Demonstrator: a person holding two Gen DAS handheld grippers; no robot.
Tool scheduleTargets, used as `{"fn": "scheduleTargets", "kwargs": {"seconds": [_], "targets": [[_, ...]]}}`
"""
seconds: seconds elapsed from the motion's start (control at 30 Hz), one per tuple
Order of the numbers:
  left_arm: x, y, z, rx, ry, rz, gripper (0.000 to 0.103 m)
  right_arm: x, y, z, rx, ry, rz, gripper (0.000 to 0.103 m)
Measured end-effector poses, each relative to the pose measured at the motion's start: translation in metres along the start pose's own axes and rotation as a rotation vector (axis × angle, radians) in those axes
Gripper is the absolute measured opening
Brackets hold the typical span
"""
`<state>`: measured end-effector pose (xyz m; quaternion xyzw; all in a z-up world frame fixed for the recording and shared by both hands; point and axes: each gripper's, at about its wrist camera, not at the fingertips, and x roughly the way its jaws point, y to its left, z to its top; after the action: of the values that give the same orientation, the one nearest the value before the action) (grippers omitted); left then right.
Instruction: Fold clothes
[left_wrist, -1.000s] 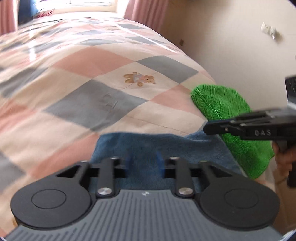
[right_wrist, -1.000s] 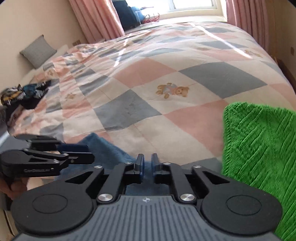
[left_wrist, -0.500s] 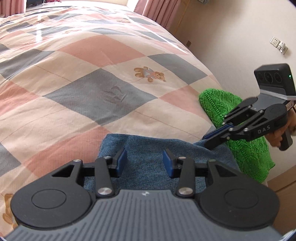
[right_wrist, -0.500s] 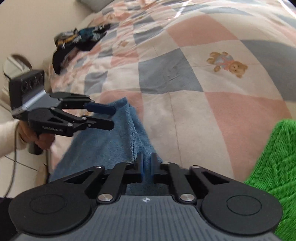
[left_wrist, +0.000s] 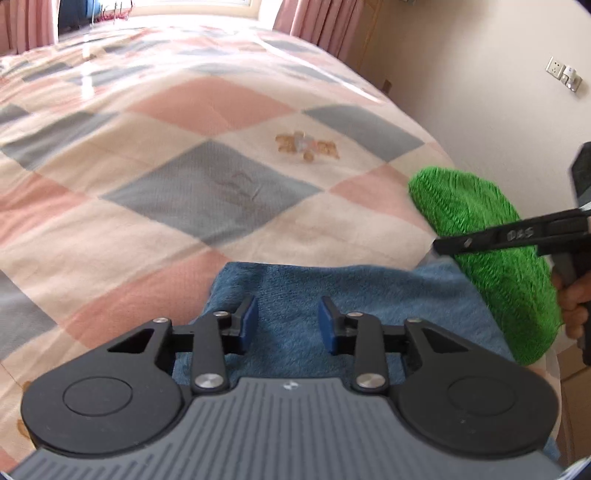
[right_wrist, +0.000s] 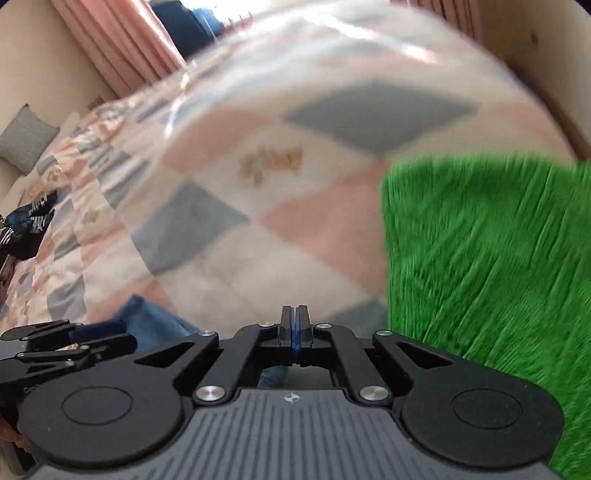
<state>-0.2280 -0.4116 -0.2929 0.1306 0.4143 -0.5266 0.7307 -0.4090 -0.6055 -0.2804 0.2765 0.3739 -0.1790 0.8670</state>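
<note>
A folded blue fleece cloth (left_wrist: 332, 288) lies on the bed's near edge, and a strip of the blue cloth (right_wrist: 147, 321) shows in the right wrist view. My left gripper (left_wrist: 288, 326) hovers just above it, open, with nothing between the pads. A green knitted garment (left_wrist: 472, 206) lies folded to the right, touching the blue cloth's right end; this green garment (right_wrist: 491, 258) fills the right wrist view's right side. My right gripper (right_wrist: 295, 321) is shut, pads pressed together with no cloth showing between them. From the side, the right gripper (left_wrist: 437, 245) has its tip just above the blue cloth's right corner.
The bed carries a checked pink, grey and cream quilt (left_wrist: 203, 192) with a bear print. A wall (left_wrist: 480, 92) runs close along the right. A dark pile of clothes (right_wrist: 26, 229) and a grey pillow (right_wrist: 26, 136) lie far left. A hand (left_wrist: 576, 306) holds the right gripper.
The right gripper's pads have closed fully and its view has swung up fast, blurring the bed. The left gripper stays open over the blue cloth, tilted a little higher.
</note>
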Motion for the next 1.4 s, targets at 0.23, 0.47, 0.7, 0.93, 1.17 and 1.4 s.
{"fn": "scheduleTargets", "kwargs": {"seconds": [0.23,0.47,0.7,0.93,1.17,1.4], "targets": [[0.03,-0.014,0.003,0.074,0.032,-0.006,0.022,0.031,0.042,-0.034,-0.293,0.084,0.0,0.0],[-0.003,0.021,-0.009,-0.055,-0.005,0.06,0.009,0.015,0.022,-0.038,-0.157,0.007,-0.093,0.015],[-0.111,-0.006,-0.07,-0.058,0.005,0.115,0.011,-0.08,0.065,-0.091,-0.272,-0.057,-0.032,0.017],[-0.11,-0.039,-0.138,0.021,0.147,0.092,0.018,-0.076,0.086,-0.179,-0.402,0.096,-0.136,0.017],[-0.11,-0.035,-0.138,0.013,0.161,0.127,0.033,-0.08,0.096,-0.164,-0.212,0.011,-0.211,0.02],[-0.106,-0.023,-0.141,-0.086,0.364,0.189,0.044,-0.08,0.118,-0.18,-0.033,0.075,-0.31,0.055]]}}
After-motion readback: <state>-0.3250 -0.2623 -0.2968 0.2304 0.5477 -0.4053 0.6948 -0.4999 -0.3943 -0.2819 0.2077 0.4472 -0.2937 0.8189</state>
